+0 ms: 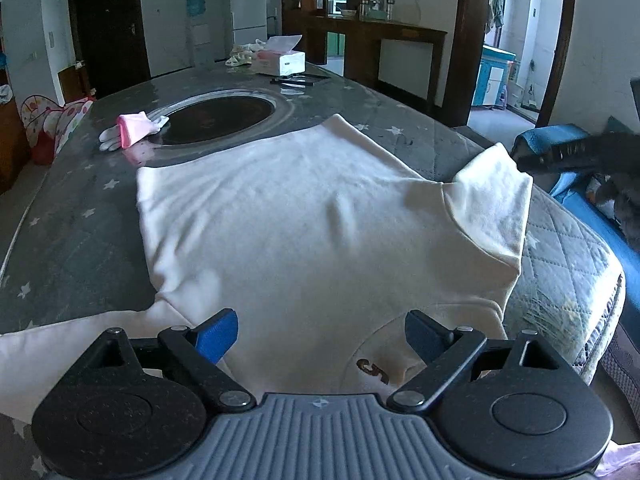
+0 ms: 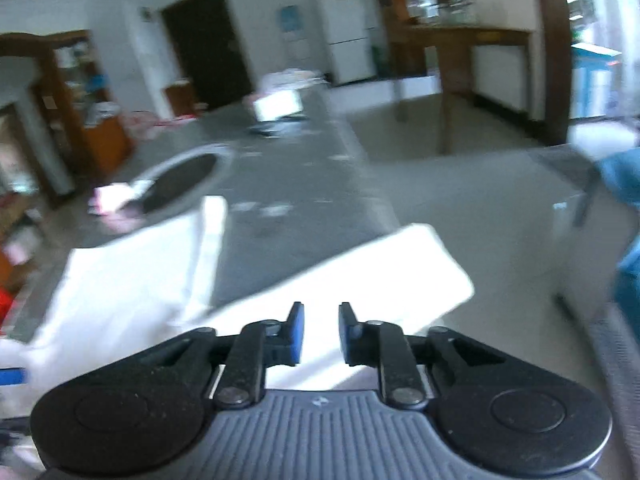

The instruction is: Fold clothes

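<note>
A cream sweatshirt [image 1: 304,224] lies spread flat on the grey star-patterned table cover [image 1: 72,248], collar end nearest me with a brown logo [image 1: 374,370]. Its right sleeve [image 1: 496,204] is folded in over the table's right edge. My left gripper [image 1: 320,338] is open and empty, hovering just above the collar end. My right gripper [image 2: 321,334] hovers above the white sleeve [image 2: 384,276], jaws a small gap apart with nothing between them; that view is motion-blurred. It also shows as a dark blur at the right of the left wrist view [image 1: 576,152], next to the sleeve.
A round dark inset [image 1: 218,118] sits mid-table with a pink and white glove [image 1: 132,130] beside it. A tissue box [image 1: 282,60] and black tools [image 1: 300,80] lie at the far end. A blue seat [image 1: 600,208] stands right of the table.
</note>
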{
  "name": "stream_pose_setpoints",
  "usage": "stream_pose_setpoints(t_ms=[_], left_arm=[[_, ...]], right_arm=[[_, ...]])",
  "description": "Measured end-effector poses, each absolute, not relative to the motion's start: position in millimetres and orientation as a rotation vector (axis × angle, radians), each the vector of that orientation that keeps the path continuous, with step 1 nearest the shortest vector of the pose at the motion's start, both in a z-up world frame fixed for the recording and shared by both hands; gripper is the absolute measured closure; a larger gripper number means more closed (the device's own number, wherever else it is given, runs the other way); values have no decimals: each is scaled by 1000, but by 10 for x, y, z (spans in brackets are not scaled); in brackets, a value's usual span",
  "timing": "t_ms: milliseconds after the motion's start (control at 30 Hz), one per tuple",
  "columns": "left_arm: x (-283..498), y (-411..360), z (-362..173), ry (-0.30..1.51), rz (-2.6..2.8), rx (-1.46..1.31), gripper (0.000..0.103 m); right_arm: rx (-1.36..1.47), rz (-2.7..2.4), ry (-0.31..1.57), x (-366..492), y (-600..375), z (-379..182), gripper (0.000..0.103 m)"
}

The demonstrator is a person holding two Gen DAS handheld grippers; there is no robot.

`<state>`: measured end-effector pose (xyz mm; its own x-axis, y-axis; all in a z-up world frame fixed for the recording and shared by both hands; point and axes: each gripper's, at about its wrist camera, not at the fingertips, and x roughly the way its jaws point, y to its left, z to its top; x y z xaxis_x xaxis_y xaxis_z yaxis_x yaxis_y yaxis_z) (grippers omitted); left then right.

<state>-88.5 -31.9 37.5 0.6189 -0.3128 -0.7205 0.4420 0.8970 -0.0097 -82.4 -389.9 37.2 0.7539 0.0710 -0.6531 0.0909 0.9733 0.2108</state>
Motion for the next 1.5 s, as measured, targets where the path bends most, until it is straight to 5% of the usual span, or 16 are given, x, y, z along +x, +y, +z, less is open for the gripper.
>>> stream_pose_setpoints(t_ms=[333,400,467,1133,1500], left_arm=[[-885,-367,341,801,-441,182,10],[-883,-369,336,803,-437,183,10],[-883,-371,335,803,-434,181,10],[-904,-115,445,759,-375,124,10],[-990,185,404,757,-334,78,10]], right_arm=[[259,-121,737,-709,-4117,84,75],[226,-122,724,-694,-4065,59,78],[203,-107,710,-706,-4034,55,99],[179,439,525,-1055,-3000,1243,99],[20,749,639,-1130,-1967,1161,94]])
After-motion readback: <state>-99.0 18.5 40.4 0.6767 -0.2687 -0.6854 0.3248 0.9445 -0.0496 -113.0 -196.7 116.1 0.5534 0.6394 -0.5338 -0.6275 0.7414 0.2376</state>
